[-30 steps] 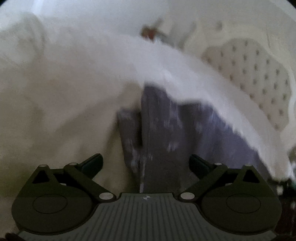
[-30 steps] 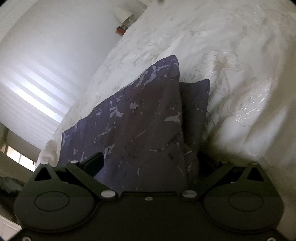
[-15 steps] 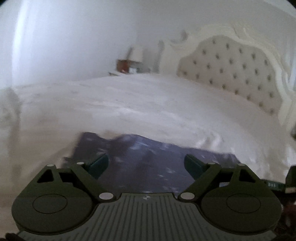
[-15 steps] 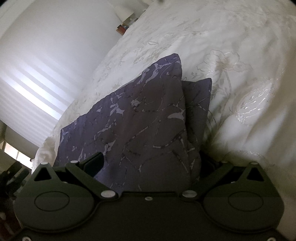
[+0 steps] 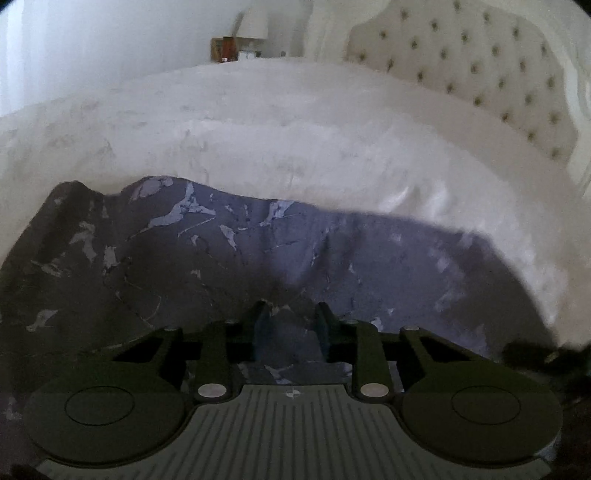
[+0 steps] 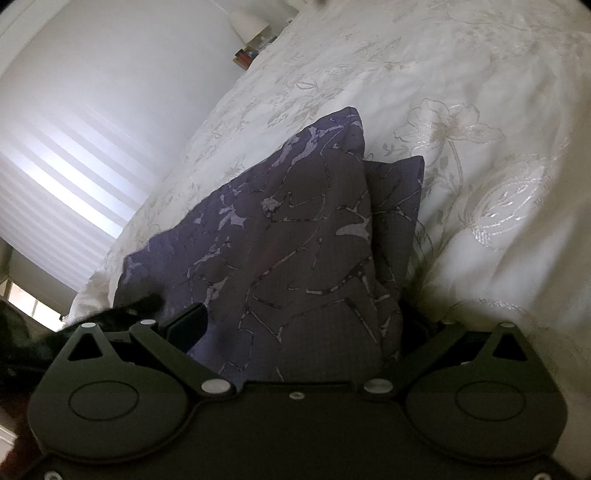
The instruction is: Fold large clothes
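A dark purple garment with a pale marbled print lies folded on the white bedspread. In the left wrist view my left gripper is at its near edge, jaws closing, with a small bunched fold of the cloth pinched between the pads. In the right wrist view the same garment fills the space between the wide-spread fingers of my right gripper. Its left finger shows clear of the cloth, while the right finger is hidden behind the folded layers.
The embroidered white bedspread spreads wide around the garment. A tufted headboard stands at the far right, and a nightstand with a lamp by the far wall. A bright blind-covered window is at the left.
My left gripper swept across the bed to the garment's near edge and its jaws went from wide apart to nearly together on a fold. The right gripper stayed where it was.
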### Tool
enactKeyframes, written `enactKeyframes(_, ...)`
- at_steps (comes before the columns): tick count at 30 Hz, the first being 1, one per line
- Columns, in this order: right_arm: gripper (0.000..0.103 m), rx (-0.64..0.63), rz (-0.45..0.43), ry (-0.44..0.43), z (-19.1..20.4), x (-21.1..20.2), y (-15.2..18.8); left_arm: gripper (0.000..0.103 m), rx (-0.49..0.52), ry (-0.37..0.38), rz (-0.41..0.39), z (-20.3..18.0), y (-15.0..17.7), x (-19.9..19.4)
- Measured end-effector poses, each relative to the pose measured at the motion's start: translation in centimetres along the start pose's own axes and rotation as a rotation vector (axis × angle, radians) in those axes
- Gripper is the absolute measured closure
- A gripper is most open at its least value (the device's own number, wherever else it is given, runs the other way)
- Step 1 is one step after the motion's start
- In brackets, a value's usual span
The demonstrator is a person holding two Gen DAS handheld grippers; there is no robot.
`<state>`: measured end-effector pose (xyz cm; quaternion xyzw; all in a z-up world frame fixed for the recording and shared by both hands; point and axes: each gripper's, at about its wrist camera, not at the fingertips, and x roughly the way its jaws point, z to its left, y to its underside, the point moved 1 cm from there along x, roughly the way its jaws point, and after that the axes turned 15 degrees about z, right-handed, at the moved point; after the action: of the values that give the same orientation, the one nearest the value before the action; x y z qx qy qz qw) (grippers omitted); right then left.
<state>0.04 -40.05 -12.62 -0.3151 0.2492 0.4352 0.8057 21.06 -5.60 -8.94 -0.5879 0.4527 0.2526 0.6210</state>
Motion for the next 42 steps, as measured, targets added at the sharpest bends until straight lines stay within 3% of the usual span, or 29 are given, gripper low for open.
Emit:
enactKeyframes(6,0.0,0.0,0.0,-0.007,-0.2,0.1,-0.2,0.076,0.051,-0.073,0.003,-0.9,0.2,1.0)
enactKeyframes(11,0.0,0.001,0.0,-0.014,-0.5,-0.1,-0.3,0.076,0.014,-0.044,0.012,-1.1,1.0,-0.9)
enactKeyframes(19,0.0,0.006,-0.002,-0.02,-0.5,-0.1,-0.2,0.075,0.028,0.01,0.013,-1.3,6.4,-4.1)
enactKeyframes(29,0.0,0.031,0.005,-0.05,-0.7,-0.7,0.1,0.075,0.006,0.034,0.032,-0.8,7.4,-3.0)
enactKeyframes(35,0.0,0.089,0.026,-0.116,-1.1,-1.3,0.6,0.076,-0.005,0.05,0.027,-0.6,7.7,-3.1)
enactKeyframes(36,0.002,0.099,0.035,-0.131,-1.1,-1.4,0.7,0.076,-0.012,0.054,0.031,-0.5,7.6,-3.1)
enactKeyframes(38,0.017,0.102,0.04,-0.124,-0.8,-1.7,1.0,0.076,-0.026,0.064,0.039,-0.4,7.6,-3.4)
enactKeyframes(40,0.044,0.086,0.039,-0.058,-0.2,-2.1,1.1,0.075,-0.028,0.076,0.042,-0.3,7.7,-3.7)
enactKeyframes(42,0.053,0.072,0.026,-0.063,0.3,-2.7,1.3,0.075,-0.029,0.091,0.048,-0.2,8.0,-4.2)
